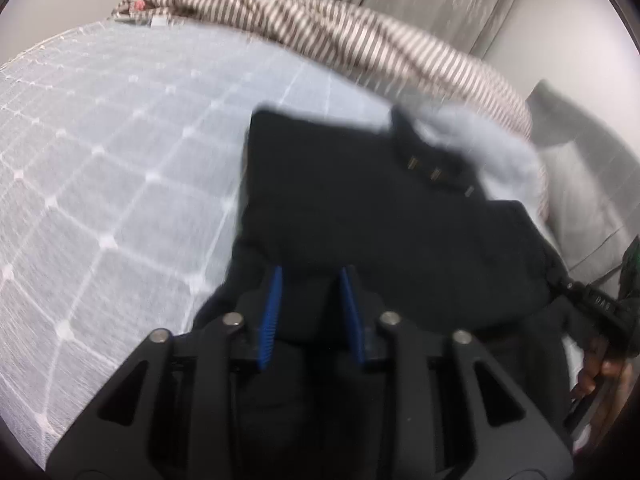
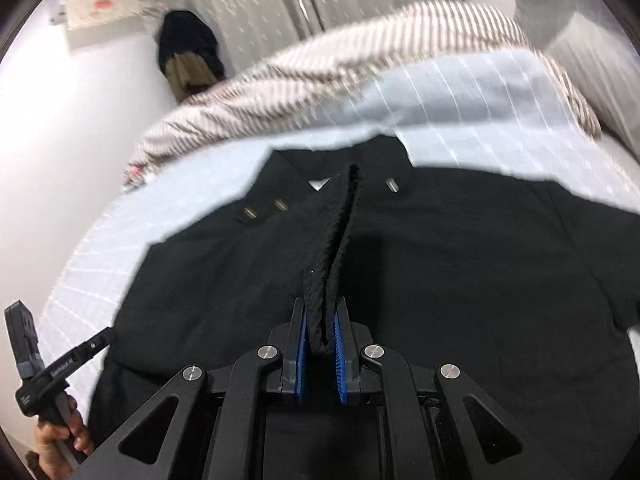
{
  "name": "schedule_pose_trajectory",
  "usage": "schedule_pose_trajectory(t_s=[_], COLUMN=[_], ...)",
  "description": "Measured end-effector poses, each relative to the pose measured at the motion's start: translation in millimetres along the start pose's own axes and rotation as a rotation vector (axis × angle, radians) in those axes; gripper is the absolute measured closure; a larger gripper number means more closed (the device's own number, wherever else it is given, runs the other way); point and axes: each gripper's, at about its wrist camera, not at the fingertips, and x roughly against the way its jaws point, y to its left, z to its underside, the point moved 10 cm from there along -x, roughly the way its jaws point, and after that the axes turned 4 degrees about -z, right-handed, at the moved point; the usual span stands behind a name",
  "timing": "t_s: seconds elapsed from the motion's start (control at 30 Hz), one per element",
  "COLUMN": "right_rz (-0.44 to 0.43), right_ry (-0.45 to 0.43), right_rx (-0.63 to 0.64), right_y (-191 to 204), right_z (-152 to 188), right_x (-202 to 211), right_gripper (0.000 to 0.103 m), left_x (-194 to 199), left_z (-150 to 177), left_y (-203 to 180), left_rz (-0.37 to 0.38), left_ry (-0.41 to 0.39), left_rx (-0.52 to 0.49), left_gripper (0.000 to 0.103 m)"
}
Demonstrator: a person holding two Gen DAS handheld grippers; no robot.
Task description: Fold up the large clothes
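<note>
Black shirt (image 2: 420,248) lies flat on the bed (image 1: 100,168), collar toward 12 o'clock. Right tongs (image 2: 321,334) pinching a folded hem; left tongs (image 1: 310,312) half closed with black cloth between, grip unclear. Best lift both edges level, carry toward 12, keep fabric taut. Striped blanket (image 1: 320,32) behind.

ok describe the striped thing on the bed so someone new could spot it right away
Start at the bed with its pale blue grid-pattern cover. Beyond the black garment spread on it, along the far edge, lies a bunched striped blanket. Its narrow brown-and-white stripes set it apart from everything else there.
</note>
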Motion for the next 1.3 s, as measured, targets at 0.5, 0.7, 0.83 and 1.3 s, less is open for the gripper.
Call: schedule_pose_trajectory(t_s=[0.5,0.7,0.83,1.3], right_rz=[0.007,0.118,0.189,0.438], right_ry=[0.107,0.030,-0.006,-0.140], right_rx=[-0.109,-0.161,-0.268,-0.830], right_y=[-54,-121,-180,-406], right_z=[36,36,41,102], right_x=[30,99,138,244], right_gripper=[0.077,0.027,0.027,0.027], left_x=[19,28,34,30], left_z=[5,20,36,52], left_y=[-15,-31,-40,-58], left_rz=[-0.035,-0.034,-0.054,-0.033], left_ry=[0.001,0.057,0.063,0.069], left_rx=[-0.016,-0.029,-0.077,-0.065], left_gripper=[0.027,0.005,0.001,0.001])
